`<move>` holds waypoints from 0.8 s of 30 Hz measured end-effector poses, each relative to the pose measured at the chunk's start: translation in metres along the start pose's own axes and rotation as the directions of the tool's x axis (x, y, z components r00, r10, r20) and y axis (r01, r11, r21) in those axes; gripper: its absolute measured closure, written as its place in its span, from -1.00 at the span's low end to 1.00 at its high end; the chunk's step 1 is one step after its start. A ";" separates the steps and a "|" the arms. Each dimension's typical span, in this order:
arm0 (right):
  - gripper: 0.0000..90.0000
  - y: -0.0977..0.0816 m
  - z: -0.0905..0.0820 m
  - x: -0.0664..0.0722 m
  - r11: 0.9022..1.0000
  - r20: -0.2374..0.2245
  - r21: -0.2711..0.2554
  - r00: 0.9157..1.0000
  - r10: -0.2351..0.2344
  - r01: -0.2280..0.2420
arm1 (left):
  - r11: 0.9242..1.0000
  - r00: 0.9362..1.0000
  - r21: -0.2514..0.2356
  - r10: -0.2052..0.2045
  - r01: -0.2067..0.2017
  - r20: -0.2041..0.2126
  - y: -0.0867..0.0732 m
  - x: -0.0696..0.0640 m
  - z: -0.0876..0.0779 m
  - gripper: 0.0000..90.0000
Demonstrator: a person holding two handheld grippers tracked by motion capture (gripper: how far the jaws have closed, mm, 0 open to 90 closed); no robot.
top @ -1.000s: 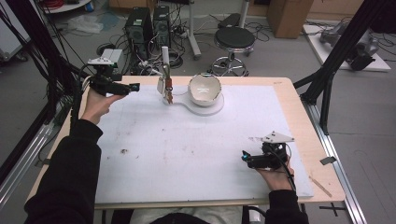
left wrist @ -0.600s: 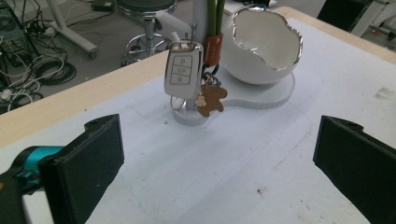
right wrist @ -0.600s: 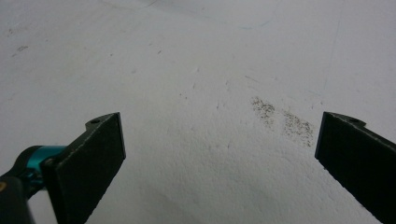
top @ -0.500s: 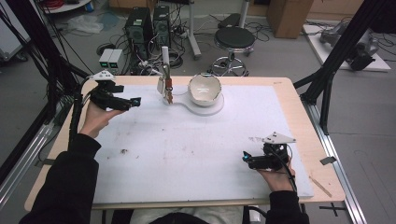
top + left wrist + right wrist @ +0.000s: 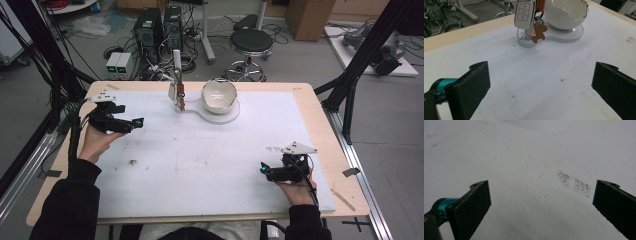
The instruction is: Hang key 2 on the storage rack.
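Here, the left gripper (image 5: 137, 122) hovers near the left edge of the wooden counter (image 5: 320, 117), which is covered by a white foam sheet (image 5: 210, 165), and its jaws stand wide apart with nothing between them, pointing toward the far middle of the counter. In the left gripper view, those jaws frame a silver car key fob with black buttons (image 5: 523, 13) hanging from a thin white post, with a small brown gingerbread-man charm (image 5: 538, 32) dangling just below it. The post rises from a flat white stand (image 5: 564, 37) that sits near the far edge of the counter, well apart from both grippers. On the same stand, just beside the key, rests a white eggshell-shaped bowl with a jagged gold rim (image 5: 567, 15). The right gripper (image 5: 263, 170) is held low near the front right corner of the counter, pointing left across the sheet; its jaws are likewise spread wide and empty, over bare foam marked with a patch of brownish specks (image 5: 574, 183).
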State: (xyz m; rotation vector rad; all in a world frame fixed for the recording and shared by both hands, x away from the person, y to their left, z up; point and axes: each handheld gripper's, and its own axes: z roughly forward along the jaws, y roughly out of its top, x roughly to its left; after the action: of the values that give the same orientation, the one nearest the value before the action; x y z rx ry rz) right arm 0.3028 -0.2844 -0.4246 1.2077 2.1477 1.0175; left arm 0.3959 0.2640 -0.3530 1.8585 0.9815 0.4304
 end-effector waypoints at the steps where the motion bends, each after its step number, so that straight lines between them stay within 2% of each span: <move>1: -0.98 0.000 0.000 0.000 1.000 0.000 0.000 1.000 0.000 0.000 | 1.000 1.000 0.000 -0.010 0.010 0.002 -0.004 0.000 -0.001 -0.95; 2: -0.98 0.000 0.000 0.000 1.000 -0.001 -0.002 1.000 -0.001 0.001 | 1.000 1.000 0.000 -0.020 0.020 -0.007 -0.011 0.001 -0.003 -0.95; 6: -0.98 0.000 0.000 -0.001 1.000 0.000 0.000 1.000 0.000 0.000 | 0.999 0.999 -0.003 -0.034 0.034 -0.009 -0.019 0.003 -0.007 -0.95; 8: -0.98 0.000 0.000 0.000 1.000 0.000 0.001 1.000 0.004 -0.004 | 0.999 0.999 0.010 -0.033 0.033 -0.011 -0.025 0.002 -0.012 -0.95; 16: -0.98 0.000 0.000 0.000 1.000 0.003 0.000 1.000 0.003 -0.003 | 1.000 1.000 0.007 -0.016 0.016 -0.022 -0.040 -0.009 -0.020 -0.95; 19: -0.98 0.000 0.000 -0.001 1.000 0.002 0.000 1.000 0.004 -0.004 | 1.000 1.000 0.015 -0.012 0.012 -0.005 -0.045 -0.012 -0.024 -0.95; 22: -0.98 -0.001 0.000 -0.001 1.000 0.003 0.001 1.000 0.005 -0.005 | 1.000 1.000 -0.015 -0.014 0.015 0.018 -0.049 -0.016 -0.030 -0.95; 24: -0.98 -0.001 0.000 -0.001 1.000 0.004 0.002 1.000 0.003 -0.003 | 1.000 1.000 -0.015 -0.010 0.011 0.023 -0.052 -0.018 -0.032 -0.95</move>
State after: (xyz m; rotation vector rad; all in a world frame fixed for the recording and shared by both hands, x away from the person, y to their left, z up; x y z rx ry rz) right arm 0.3028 -0.2854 -0.4250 1.2132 2.1453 1.0136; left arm 0.3408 0.2806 -0.3804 1.8402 0.9696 0.4077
